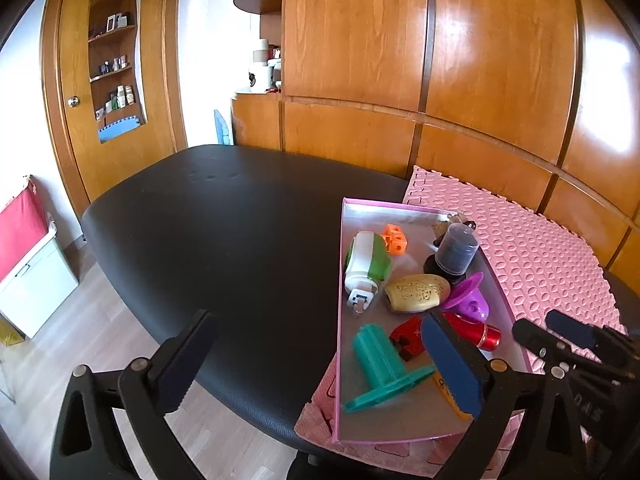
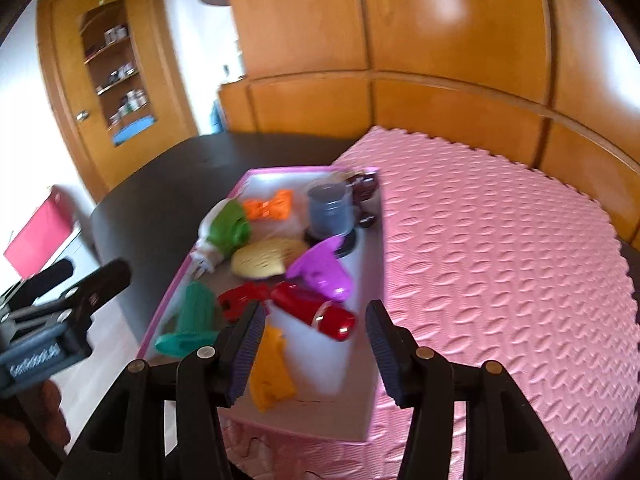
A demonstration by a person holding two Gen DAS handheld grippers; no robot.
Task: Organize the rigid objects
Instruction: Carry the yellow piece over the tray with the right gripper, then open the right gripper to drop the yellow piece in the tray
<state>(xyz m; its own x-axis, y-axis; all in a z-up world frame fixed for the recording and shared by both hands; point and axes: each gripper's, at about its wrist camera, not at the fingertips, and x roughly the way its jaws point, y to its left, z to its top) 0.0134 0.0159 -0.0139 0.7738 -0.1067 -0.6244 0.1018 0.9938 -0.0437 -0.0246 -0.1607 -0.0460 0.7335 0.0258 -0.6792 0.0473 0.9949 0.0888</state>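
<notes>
A pink-rimmed tray (image 1: 342,280) (image 2: 372,380) lies on a pink foam mat and holds several rigid objects: a green-and-white plug (image 1: 366,264), orange cubes (image 1: 395,239), a dark cylinder (image 1: 456,250), a gold oval (image 1: 416,293), a purple piece (image 2: 320,268), a red cylinder (image 2: 316,310), a teal spool (image 1: 380,364) and a yellow piece (image 2: 272,368). My left gripper (image 1: 316,364) is open and empty at the tray's near left edge. My right gripper (image 2: 314,346) is open and empty, just short of the red cylinder.
The pink foam mat (image 2: 500,260) covers the right part of a black table (image 1: 220,232). Wooden cabinets (image 1: 400,60) stand behind. A red-and-white bin (image 1: 28,264) sits on the floor at left. The right gripper shows in the left wrist view (image 1: 576,332).
</notes>
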